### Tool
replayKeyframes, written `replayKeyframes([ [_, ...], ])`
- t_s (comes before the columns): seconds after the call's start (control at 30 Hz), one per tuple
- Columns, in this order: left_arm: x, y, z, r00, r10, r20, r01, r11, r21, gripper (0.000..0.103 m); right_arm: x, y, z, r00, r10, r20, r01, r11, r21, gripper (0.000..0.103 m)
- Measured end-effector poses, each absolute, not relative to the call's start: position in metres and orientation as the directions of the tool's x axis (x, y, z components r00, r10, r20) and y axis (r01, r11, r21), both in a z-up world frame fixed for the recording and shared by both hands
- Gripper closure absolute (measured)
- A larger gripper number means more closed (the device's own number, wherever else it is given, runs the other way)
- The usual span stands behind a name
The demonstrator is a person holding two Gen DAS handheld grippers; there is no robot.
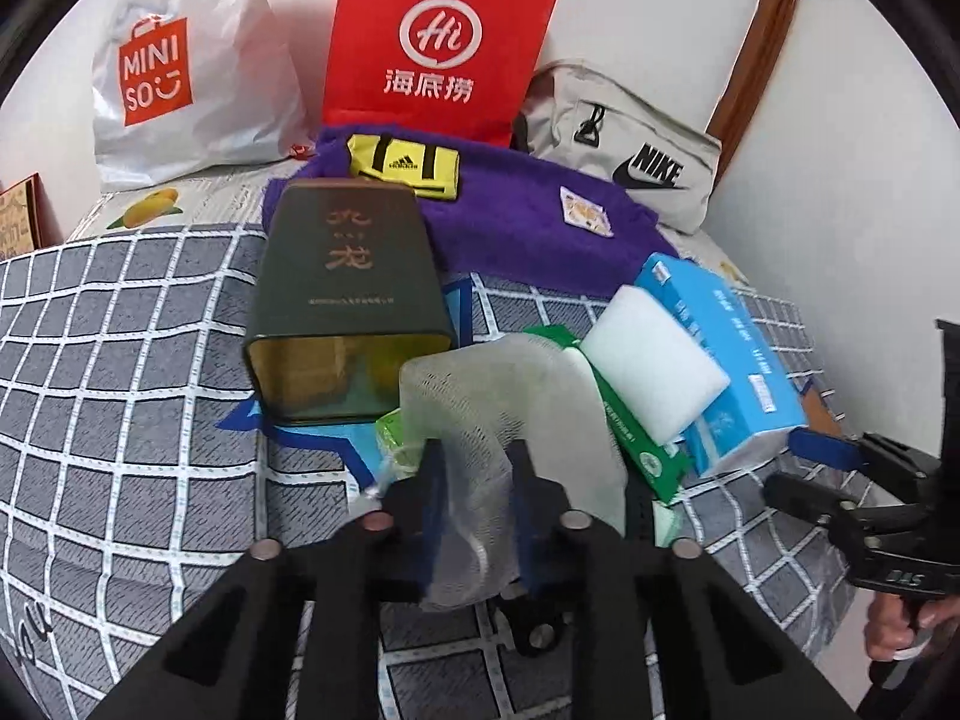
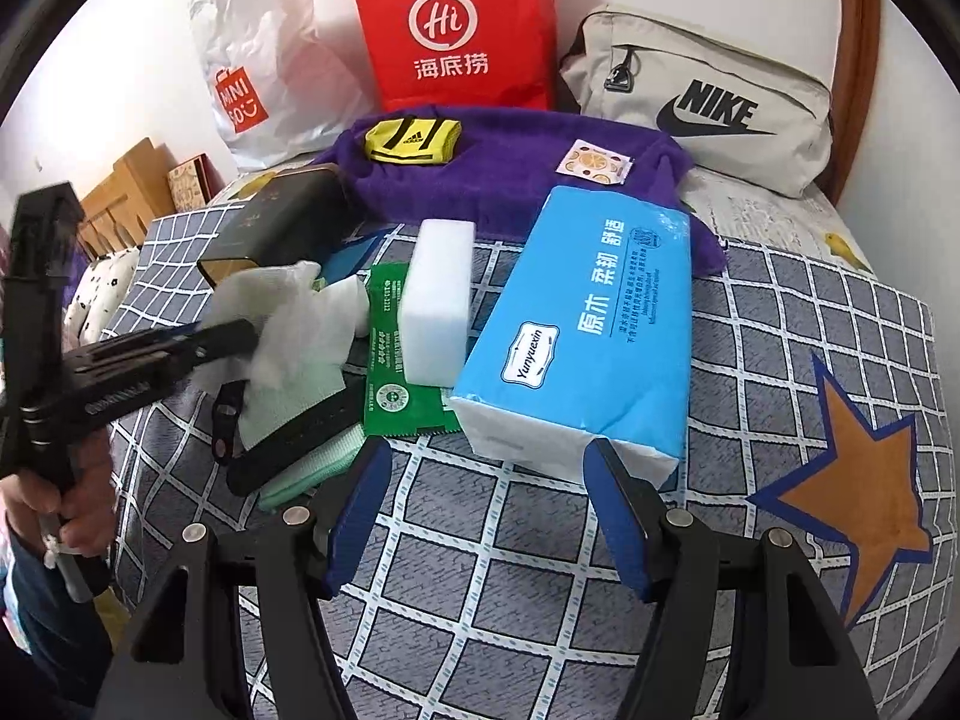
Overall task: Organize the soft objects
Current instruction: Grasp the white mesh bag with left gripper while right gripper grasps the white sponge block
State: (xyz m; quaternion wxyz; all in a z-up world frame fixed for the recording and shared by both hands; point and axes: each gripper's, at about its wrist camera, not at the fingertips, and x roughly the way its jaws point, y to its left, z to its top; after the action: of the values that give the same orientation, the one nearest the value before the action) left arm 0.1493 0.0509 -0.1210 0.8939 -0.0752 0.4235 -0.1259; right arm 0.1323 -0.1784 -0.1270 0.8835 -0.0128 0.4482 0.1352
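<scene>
Gripping a white mesh cloth point(image 1: 480, 420), the left gripper point(image 1: 474, 480) is clenched on its lower folds, so the picking-up step is judged to be in hand; the cloth is held just above a green packet point(image 2: 387, 354) and a black strap point(image 2: 294, 444), beside an open dark tin point(image 1: 342, 294) lying on its side. The right gripper point(image 2: 486, 492) is released, its jaws standing apart with nothing between them, just short of the near end of a blue tissue pack point(image 2: 588, 324), against which a white sponge point(image 2: 438, 306) is leaned. Next, a lift clear of the pile is called for, then a place among the soft things, perhaps the purple towel point(image 2: 510, 180). Everything is laid on a grey checked bedspread point(image 2: 480, 570); a red bag point(image 2: 456, 30), a white bag point(image 1: 180, 72) and a beige pouch point(image 2: 708, 102) are stood against a white wall
</scene>
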Motion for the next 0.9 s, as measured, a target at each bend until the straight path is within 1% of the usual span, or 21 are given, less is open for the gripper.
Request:
replayKeyframes([
  [0.1,0.143,0.056,-0.113,0.627,-0.279,-0.728,0.162,0.96,-0.228,0.093,0.13,-0.176,-0.125,0.563,0.234,-0.793,-0.263,0.96,0.097,0.037],
  [0.4,0.126,0.084,-0.102,0.665,-0.248,-0.704,0.115,0.966,-0.231,0.093,0.128,-0.167,-0.108,0.61,0.239,-0.755,-0.282,0.956,0.075,0.037],
  [0.53,0.125,0.093,-0.102,0.676,-0.229,-0.701,0.084,0.968,-0.235,0.093,0.146,-0.157,-0.101,0.635,0.242,-0.734,-0.299,0.953,0.055,0.037],
  [0.63,0.124,0.102,-0.102,0.683,-0.233,-0.692,0.066,0.964,-0.258,0.093,0.163,-0.147,-0.102,0.632,0.247,-0.734,-0.319,0.947,0.044,0.037],
  [0.7,0.126,0.105,-0.103,0.679,-0.233,-0.696,0.063,0.963,-0.262,0.093,0.172,-0.141,-0.103,0.628,0.246,-0.738,-0.328,0.944,0.035,0.039],
  [0.9,0.13,0.1,-0.105,0.667,-0.265,-0.696,0.093,0.957,-0.275,0.093,0.199,-0.122,-0.113,0.613,0.238,-0.753,-0.361,0.933,0.001,0.039],
])
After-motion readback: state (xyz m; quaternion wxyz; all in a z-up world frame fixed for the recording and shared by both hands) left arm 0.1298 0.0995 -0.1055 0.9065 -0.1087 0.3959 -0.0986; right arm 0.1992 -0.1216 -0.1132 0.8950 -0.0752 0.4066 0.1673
